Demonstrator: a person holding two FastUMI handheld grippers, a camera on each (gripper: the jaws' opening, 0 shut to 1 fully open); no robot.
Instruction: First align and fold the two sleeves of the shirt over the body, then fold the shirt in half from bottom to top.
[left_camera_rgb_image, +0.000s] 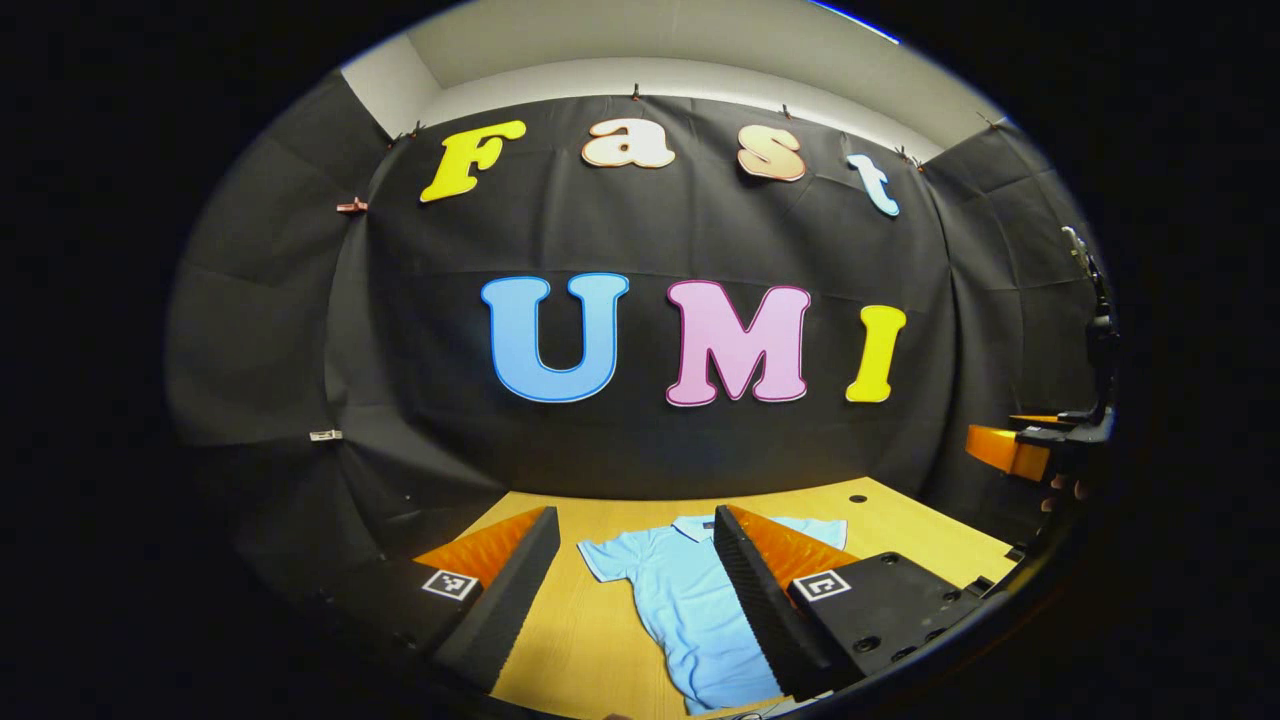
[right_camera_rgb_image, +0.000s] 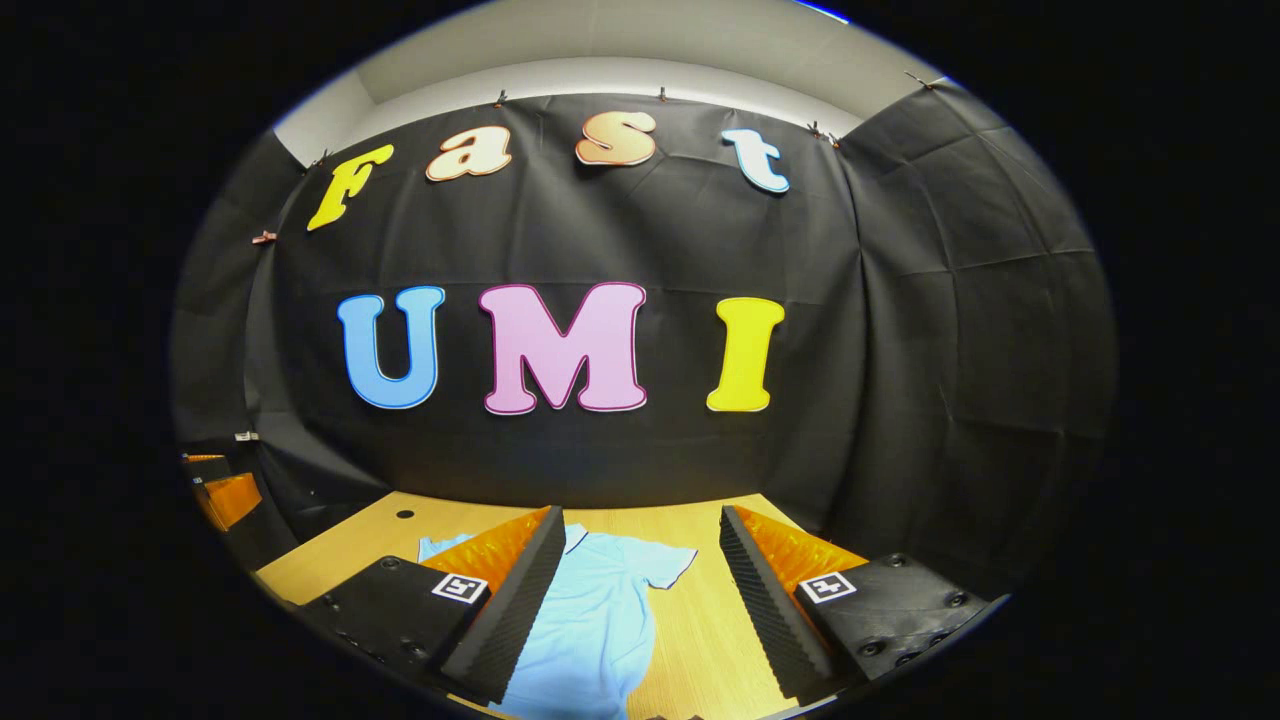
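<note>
- Booth with black cloth wall (left_camera_rgb_image: 640, 440) behind, wooden table (left_camera_rgb_image: 900, 520) below, a small dark hole in the tabletop (left_camera_rgb_image: 857, 498) near the far edge.
- Light blue shirt (left_camera_rgb_image: 690, 600) lies flat on the table, collar toward the wall, hem toward me, both short sleeves spread out to the sides.
- My left gripper (left_camera_rgb_image: 635, 590) is up above the table, fingers spread wide, holding nothing.
- In the left gripper view the shirt sits between my fingers and under the right-hand one; that finger covers part of the body and one sleeve.
- My right gripper (right_camera_rgb_image: 640, 590) is also above the table, fingers wide apart, nothing held.
- In the right gripper view the shirt (right_camera_rgb_image: 600, 620) lies low and left, partly under the left-hand finger; one sleeve pokes into the gap between the fingers, bare wood under the right-hand finger.
- Neither gripper touches the shirt, as far as I can tell.
- Left gripper view, far right edge: my other gripper, with fingertips of the hand holding it.
</note>
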